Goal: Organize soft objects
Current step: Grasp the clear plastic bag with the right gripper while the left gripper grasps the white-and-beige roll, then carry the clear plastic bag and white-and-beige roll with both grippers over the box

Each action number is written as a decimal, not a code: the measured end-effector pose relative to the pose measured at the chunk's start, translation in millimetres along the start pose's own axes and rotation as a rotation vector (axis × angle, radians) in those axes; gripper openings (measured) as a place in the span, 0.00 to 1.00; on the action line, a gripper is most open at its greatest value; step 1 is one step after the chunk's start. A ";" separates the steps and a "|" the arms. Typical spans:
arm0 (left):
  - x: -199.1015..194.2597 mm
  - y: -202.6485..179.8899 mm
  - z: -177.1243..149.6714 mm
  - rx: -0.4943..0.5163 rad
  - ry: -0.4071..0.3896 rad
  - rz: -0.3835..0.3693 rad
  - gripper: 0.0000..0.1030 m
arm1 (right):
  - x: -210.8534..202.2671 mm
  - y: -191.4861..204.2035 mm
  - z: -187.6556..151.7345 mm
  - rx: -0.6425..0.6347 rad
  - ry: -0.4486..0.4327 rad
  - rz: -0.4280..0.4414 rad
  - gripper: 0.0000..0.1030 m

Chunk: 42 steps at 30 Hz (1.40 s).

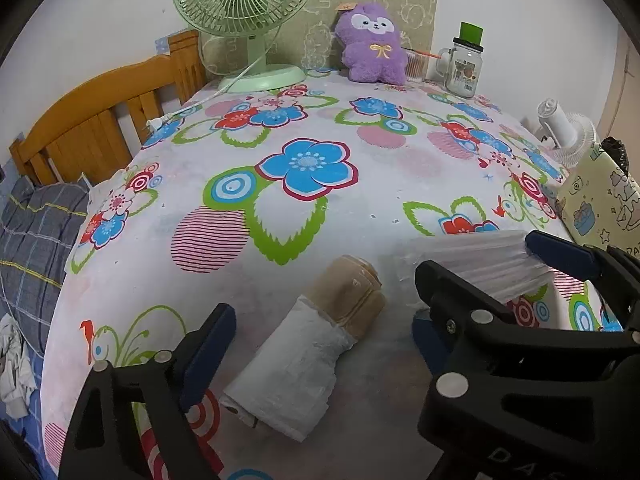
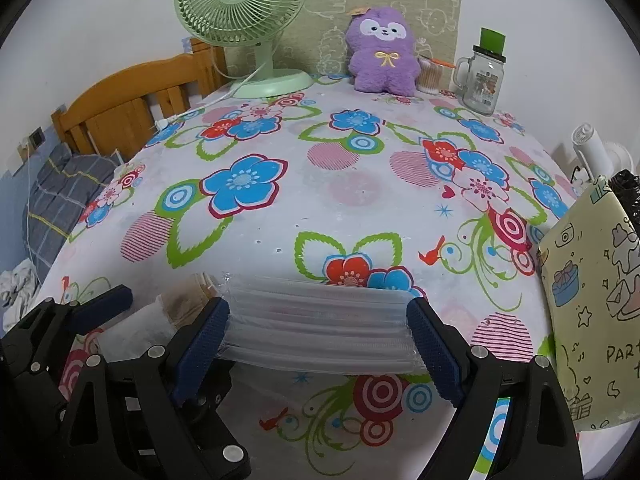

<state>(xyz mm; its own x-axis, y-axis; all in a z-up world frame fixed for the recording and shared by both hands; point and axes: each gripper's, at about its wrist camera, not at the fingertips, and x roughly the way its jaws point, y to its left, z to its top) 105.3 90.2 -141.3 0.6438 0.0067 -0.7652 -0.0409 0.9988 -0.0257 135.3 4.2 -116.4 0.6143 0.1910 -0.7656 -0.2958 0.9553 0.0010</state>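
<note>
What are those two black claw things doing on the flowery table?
A person is tidying soft things with a grabber in each hand. The right gripper is clamped on both ends of a stack of clear plastic bags, holding it just above the flowered tablecloth. The left gripper is open around a rolled beige towel, half tucked in a white bag and lying on the cloth, not squeezed yet. The purple plush toy sits untouched at the back.
</note>
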 end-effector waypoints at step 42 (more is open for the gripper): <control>-49.2 -43.0 -1.3 0.026 -0.090 -0.057 0.24 | -60.2 -28.6 -12.0 0.036 -0.090 0.006 0.88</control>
<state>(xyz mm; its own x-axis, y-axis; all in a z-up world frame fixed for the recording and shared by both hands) 74.4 46.8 -103.4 0.7109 -0.0475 -0.7016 0.0169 0.9986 -0.0505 98.1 -37.4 -78.1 0.6765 0.2145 -0.7045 -0.2741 0.9613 0.0294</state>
